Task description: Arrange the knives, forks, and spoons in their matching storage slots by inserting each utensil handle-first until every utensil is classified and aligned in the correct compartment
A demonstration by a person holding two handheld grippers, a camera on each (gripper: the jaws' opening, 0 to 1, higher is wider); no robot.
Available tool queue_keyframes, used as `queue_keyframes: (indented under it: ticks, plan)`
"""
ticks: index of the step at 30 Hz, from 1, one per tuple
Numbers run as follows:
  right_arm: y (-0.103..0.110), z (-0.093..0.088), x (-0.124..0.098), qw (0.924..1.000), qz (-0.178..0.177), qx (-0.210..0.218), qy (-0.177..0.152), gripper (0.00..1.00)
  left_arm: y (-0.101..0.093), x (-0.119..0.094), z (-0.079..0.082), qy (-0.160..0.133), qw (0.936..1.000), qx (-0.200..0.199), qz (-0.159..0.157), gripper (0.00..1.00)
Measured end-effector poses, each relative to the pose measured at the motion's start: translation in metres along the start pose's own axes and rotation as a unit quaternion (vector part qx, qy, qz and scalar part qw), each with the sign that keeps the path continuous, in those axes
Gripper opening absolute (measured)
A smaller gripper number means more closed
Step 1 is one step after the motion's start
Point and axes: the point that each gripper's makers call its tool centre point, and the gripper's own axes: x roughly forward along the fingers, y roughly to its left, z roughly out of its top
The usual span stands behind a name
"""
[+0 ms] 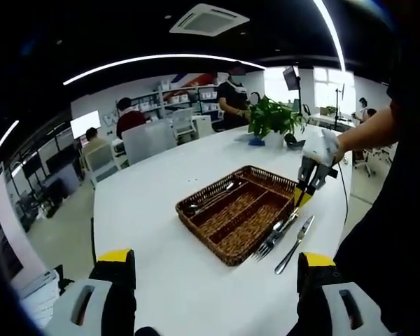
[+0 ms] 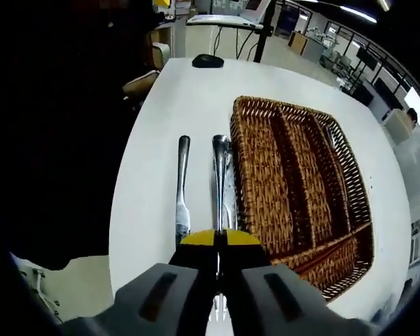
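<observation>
While right gripper (image 2: 219, 241) fingers pinch a fork (image 2: 220, 183) | left gripper (image 1: 213, 269) fingers spread | spoon (image 1: 208, 198) in basket (image 1: 255, 241)

Left view far, right view close above; shared basket (image 1: 236, 212) (image 2: 297, 189).

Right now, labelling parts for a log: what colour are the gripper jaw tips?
Yellow, clearest on the right gripper in the right gripper view.

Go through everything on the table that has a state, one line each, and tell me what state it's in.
Left gripper: open, holding nothing.
Right gripper: shut on fork, at its tine end.
Fork: gripped, lying flat on the table beside the basket.
Knife: lying on the table, not yet stored.
Wicker basket: utensils in the long side slot, the other slots bare.
</observation>
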Motion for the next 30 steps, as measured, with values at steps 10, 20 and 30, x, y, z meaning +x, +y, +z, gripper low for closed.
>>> queue_keyframes:
  ticks: [10,20,30]
  plan:
    - [-0.008,0.028,-0.04,0.9999,0.004,-0.012,0.001,0.0,-0.004,0.003,0.005,-0.002,1.0,0.003,-0.004,1.0]
    - [-0.022,0.045,-0.074,0.9986,-0.028,-0.043,0.013,0.0,-0.013,0.008,0.024,-0.026,0.999,-0.02,-0.03,1.0]
    - [-0.032,0.048,-0.09,0.9972,-0.044,-0.056,0.021,0.0,-0.028,0.014,0.014,0.028,0.9981,0.013,-0.054,1.0]
